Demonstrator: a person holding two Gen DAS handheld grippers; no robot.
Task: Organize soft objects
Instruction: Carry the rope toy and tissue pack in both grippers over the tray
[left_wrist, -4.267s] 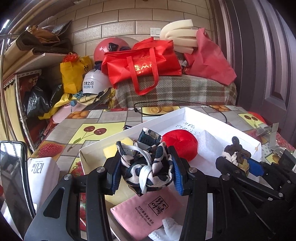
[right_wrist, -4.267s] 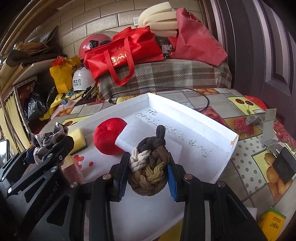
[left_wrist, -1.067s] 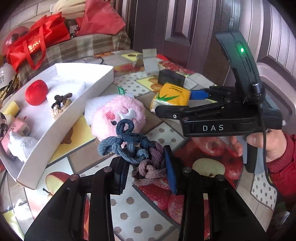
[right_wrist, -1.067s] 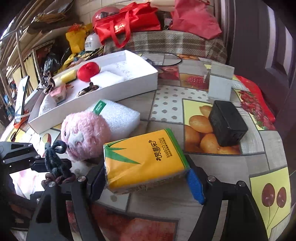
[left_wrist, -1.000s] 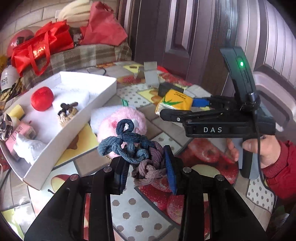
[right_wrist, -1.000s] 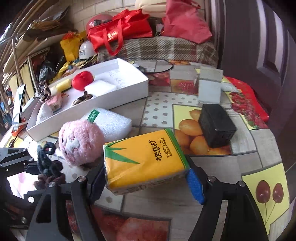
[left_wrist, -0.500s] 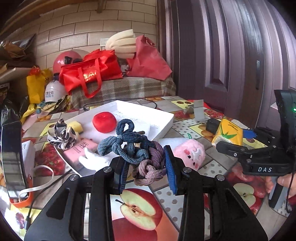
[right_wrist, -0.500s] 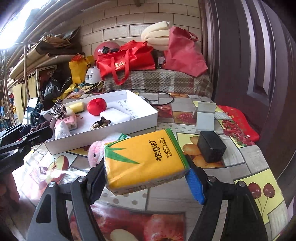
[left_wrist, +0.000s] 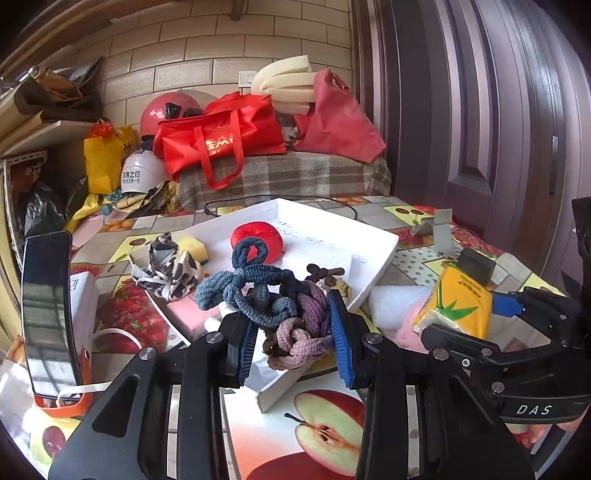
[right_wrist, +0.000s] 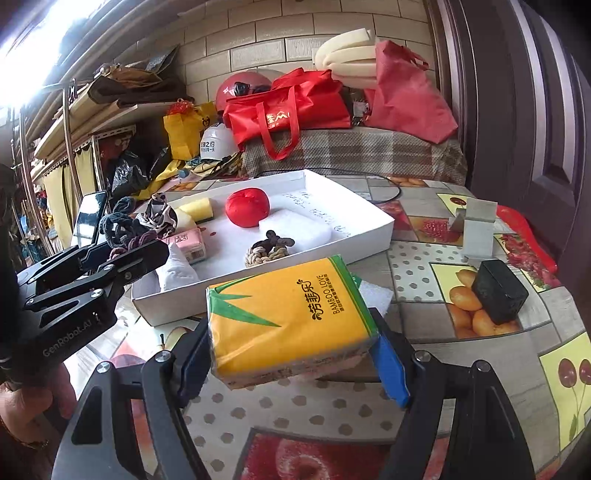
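My left gripper (left_wrist: 293, 336) is shut on a knotted bundle of blue and mauve hair ties (left_wrist: 273, 302), held above the near corner of the white tray (left_wrist: 373, 280). My right gripper (right_wrist: 291, 354) is shut on a yellow tissue pack (right_wrist: 288, 317), raised over the table just in front of the tray (right_wrist: 369, 230). In the tray lie a red soft ball (right_wrist: 246, 206), a yellow sponge (right_wrist: 197, 208), a brown-and-cream braided tie (right_wrist: 267, 249), a pink packet (right_wrist: 192, 243), a white soft piece (right_wrist: 175, 271) and a patterned scrunchie (left_wrist: 168, 267). A pink plush (left_wrist: 408, 325) and white foam (left_wrist: 391, 301) lie beside the tray.
A black block (right_wrist: 498, 291) and a grey stand (right_wrist: 476, 229) sit on the fruit-print tablecloth at the right. A phone in an orange holder (left_wrist: 46, 314) stands at the left. Red bags (left_wrist: 221, 140), helmets and a checked cushion crowd the far side; a dark door closes the right.
Both grippers have swung left from the table's right side toward the tray, each keeping its load. The tray now lies straight ahead of both; the plush and foam are mostly hidden behind the tissue pack.
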